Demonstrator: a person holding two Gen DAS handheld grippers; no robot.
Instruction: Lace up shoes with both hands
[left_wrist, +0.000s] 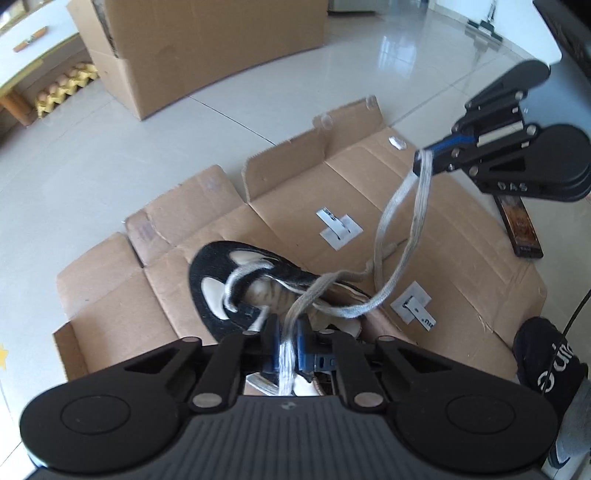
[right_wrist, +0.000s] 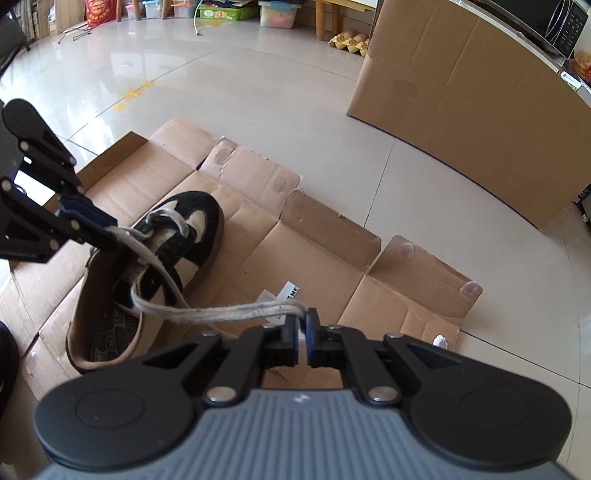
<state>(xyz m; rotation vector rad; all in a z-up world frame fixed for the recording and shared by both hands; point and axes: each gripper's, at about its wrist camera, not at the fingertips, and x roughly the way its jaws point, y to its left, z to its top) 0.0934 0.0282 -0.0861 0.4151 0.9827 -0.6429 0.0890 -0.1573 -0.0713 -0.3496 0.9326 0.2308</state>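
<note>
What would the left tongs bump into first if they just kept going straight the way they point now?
Most likely the shoe: the left tongs, shut on a lace, aim right at its black toe lying on the flattened cardboard. Depth is hard to judge, but nothing else shows between them.

The left hand-held gripper (left_wrist: 287, 345) pinches the grey woven shoelace (left_wrist: 384, 236) above the black-and-cream suede sneaker (left_wrist: 221, 291), which lies on flattened brown cardboard (left_wrist: 288, 206). Up right, the right hand-held gripper (left_wrist: 424, 160) clamps a doubled loop of that lace.
</note>
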